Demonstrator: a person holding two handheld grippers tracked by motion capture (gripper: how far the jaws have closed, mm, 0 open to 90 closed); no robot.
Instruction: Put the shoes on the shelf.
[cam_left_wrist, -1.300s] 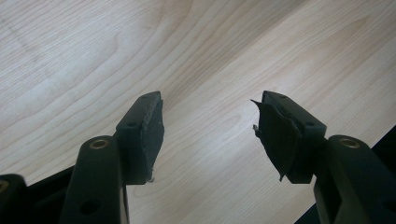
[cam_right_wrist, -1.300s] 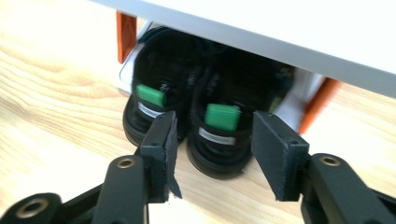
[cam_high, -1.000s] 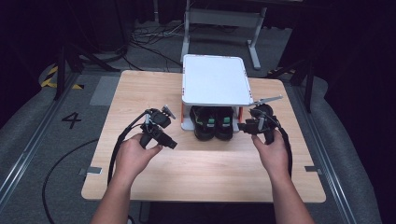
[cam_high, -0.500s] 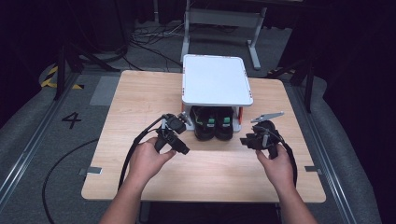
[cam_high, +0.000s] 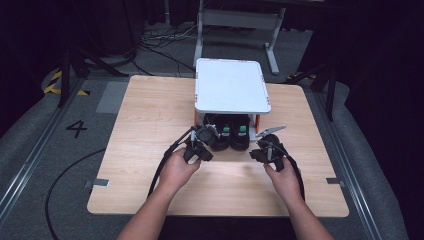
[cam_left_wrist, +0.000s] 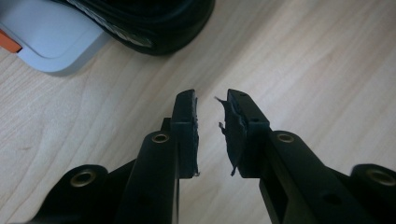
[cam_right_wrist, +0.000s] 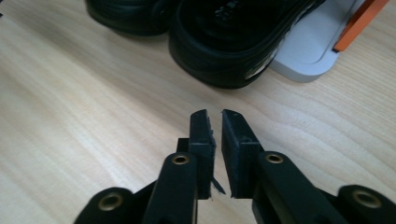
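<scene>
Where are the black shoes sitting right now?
In the high view the black shoes sit side by side at mid-table, tucked under the front edge of the white shelf, just beyond and between the left gripper and right gripper.

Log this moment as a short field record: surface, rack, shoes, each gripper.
surface: wooden table
rack: white shelf rack with orange fittings, at the table's far middle
shoes: pair of black shoes under the rack's top, toes toward the person
left gripper: jaws just closing, narrow gap, nothing between them, by the left shoe
right gripper: jaws just closing, a slit apart, nothing between them, short of the right shoe
</scene>
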